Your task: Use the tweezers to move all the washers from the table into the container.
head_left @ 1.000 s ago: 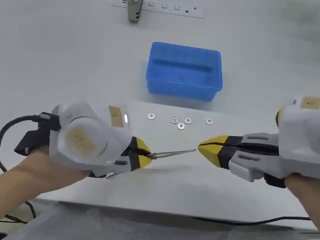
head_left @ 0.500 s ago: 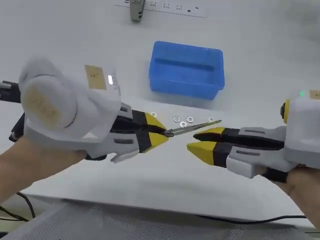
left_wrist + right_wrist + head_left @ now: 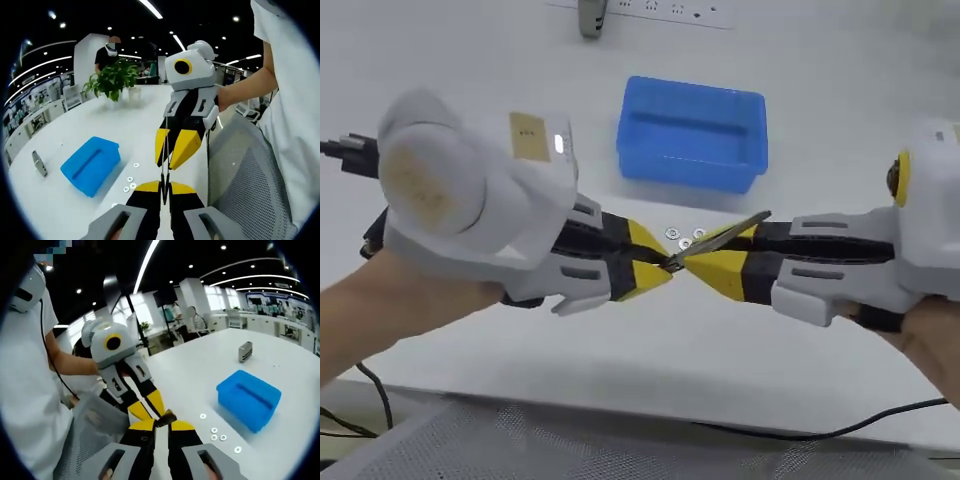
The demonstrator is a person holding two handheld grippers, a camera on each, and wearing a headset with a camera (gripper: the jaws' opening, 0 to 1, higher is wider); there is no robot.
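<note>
Now tweezers (image 3: 725, 236) between fingers of left gripper (image 3: 667, 269) and right gripper (image 3: 689, 262).

I hold two grippers: one left gripper (image 3: 668, 266) and one right gripper (image 3: 688, 262). I count one pair of tweezers (image 3: 725, 236). On the one table (image 3: 620, 350) I count five washers (image 3: 214, 430) in the right gripper view; in the head view I can make out three of them. There is one blue container (image 3: 692, 135), one power strip (image 3: 660, 10), one grey block (image 3: 590, 18) and, in the left gripper view, one potted plant (image 3: 114, 80).
</note>
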